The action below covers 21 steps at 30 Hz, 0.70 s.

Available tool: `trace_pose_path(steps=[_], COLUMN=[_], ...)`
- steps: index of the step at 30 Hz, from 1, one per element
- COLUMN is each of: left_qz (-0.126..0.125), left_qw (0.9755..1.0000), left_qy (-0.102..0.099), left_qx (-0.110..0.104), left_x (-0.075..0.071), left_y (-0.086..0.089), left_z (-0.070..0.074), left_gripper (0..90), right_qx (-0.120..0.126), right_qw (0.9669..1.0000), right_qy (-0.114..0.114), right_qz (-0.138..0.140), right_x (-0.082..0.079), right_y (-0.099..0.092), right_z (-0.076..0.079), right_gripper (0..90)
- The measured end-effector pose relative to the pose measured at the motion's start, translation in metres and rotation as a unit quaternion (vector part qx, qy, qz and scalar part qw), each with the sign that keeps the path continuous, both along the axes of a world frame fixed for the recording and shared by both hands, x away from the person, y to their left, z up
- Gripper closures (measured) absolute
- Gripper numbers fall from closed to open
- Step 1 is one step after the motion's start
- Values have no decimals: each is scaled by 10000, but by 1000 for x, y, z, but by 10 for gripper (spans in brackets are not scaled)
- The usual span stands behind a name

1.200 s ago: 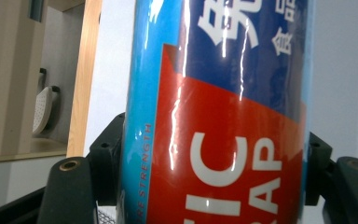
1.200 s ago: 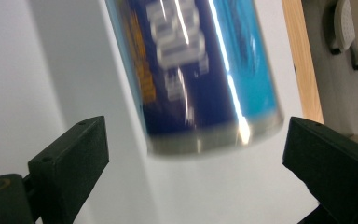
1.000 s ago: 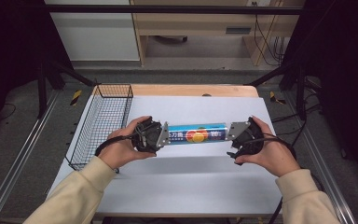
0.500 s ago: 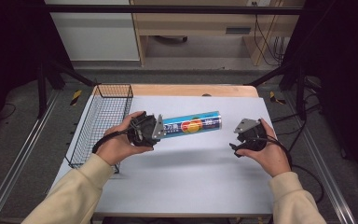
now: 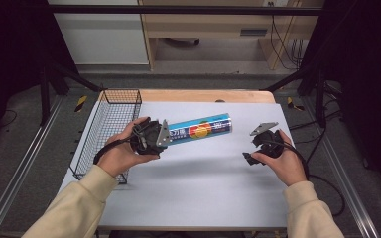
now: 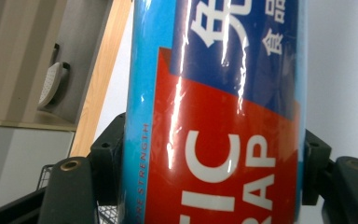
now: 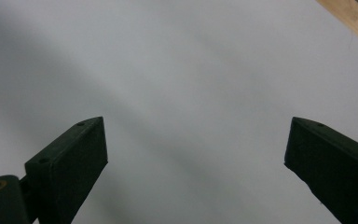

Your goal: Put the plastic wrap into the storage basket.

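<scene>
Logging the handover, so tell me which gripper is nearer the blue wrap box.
Left. The left gripper is shut on the blue wrap box at its near end; the right gripper is open, off past its far end, apart from it.

the blue plastic-wrap box (image 6: 214,116) reads "strength", cut-off "ic", "rap", and chinese characters.
</scene>
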<state>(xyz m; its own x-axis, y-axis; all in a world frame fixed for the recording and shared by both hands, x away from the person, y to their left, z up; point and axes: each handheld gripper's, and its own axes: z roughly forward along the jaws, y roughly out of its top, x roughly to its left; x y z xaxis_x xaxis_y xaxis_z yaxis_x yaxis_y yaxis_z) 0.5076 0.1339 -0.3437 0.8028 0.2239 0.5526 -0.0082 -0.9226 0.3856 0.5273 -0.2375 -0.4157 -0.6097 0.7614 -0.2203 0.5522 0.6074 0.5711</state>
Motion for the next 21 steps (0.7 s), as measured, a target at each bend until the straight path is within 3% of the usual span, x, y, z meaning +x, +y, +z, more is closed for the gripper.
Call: trace_pose_path(steps=[10, 12, 15, 17, 21], left_qz=[185, 231, 320, 378, 522], left_qw=[9997, 9996, 9986, 9982, 9974], left_qy=[-23, -41, 5, -6, -34], left_qx=[-150, -142, -430, -471, -493], left_x=[-1, -2, -4, -5, -7], left_y=[16, 19, 28, 33, 41], left_z=[5, 8, 11, 13, 17], left_gripper=[309, 309, 309, 309, 310], right_qx=[157, 219, 556, 750, 811], right_qw=[9998, 9995, 9973, 9951, 9936], right_qy=[-77, -70, -96, -177, -275], right_qz=[-53, -198, -461, -619, -733], right_x=[2, 2, -2, -4, -6], right_y=[6, 6, 5, 3, 2], right_z=[-7, -8, -9, -10, -14], right_gripper=[60, 61, 60, 61, 61])
